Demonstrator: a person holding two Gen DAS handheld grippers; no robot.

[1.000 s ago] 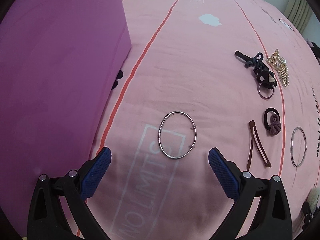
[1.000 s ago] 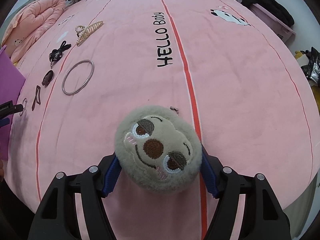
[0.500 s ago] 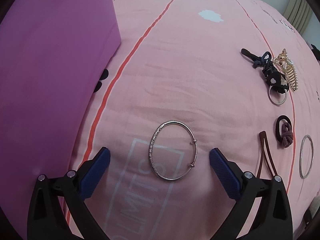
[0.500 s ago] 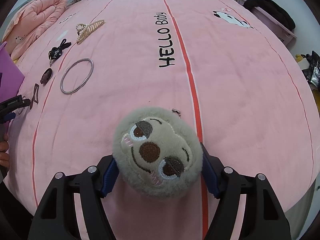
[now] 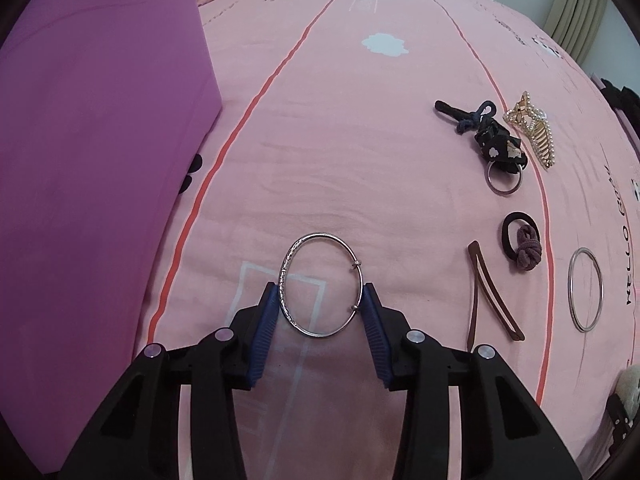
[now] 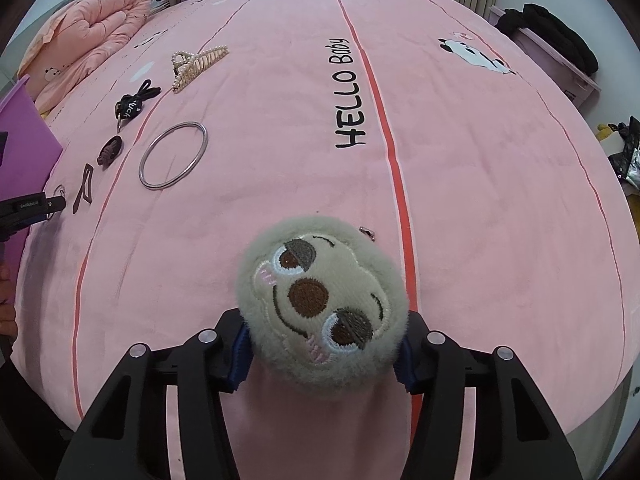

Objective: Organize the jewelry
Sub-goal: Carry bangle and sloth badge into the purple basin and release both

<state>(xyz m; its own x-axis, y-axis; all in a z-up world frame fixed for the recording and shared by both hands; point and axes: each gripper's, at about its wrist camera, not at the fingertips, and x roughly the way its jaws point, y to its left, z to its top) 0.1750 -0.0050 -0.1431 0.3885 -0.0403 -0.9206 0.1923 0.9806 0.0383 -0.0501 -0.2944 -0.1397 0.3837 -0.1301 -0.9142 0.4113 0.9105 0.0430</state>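
The left gripper (image 5: 322, 300) has its ribbed blue pads (image 5: 267, 322) closing on a thin silver bangle (image 5: 322, 290), one pad against each side of the hoop. The bangle is an oval of bright wire, beaded along its left arc, with two small sliding knots on the right; it lies flat on the pink bedspread (image 5: 340, 152), over a faint white printed rectangle.

The right gripper (image 6: 322, 344) is also closing, its blue pads pressed into the fur on both sides of a plush sloth head (image 6: 320, 308). The head is round, grey-beige and fuzzy, with an embroidered face: brown nose, dark eye patches, pink cheeks. A small metal clasp (image 6: 367, 232) shows just past its top edge.

The bedspread is soft, short-piled velvet with orange-red stripes and black "HELLO Baby" lettering (image 6: 347, 94). To the right of the bangle lie a brown, flat, narrow hair clip (image 5: 490, 292), a dark hair tie with a mauve knot (image 5: 522, 242), and a plain, larger steel ring (image 5: 585, 289). Farther off are a black fabric charm with a metal key ring (image 5: 498, 150) and a gold claw clip set with pearls (image 5: 534, 128). A smooth purple box (image 5: 92, 152) fills the left of the left wrist view. A quilted pink duvet (image 6: 88, 32) is bunched at the far left corner of the bed.
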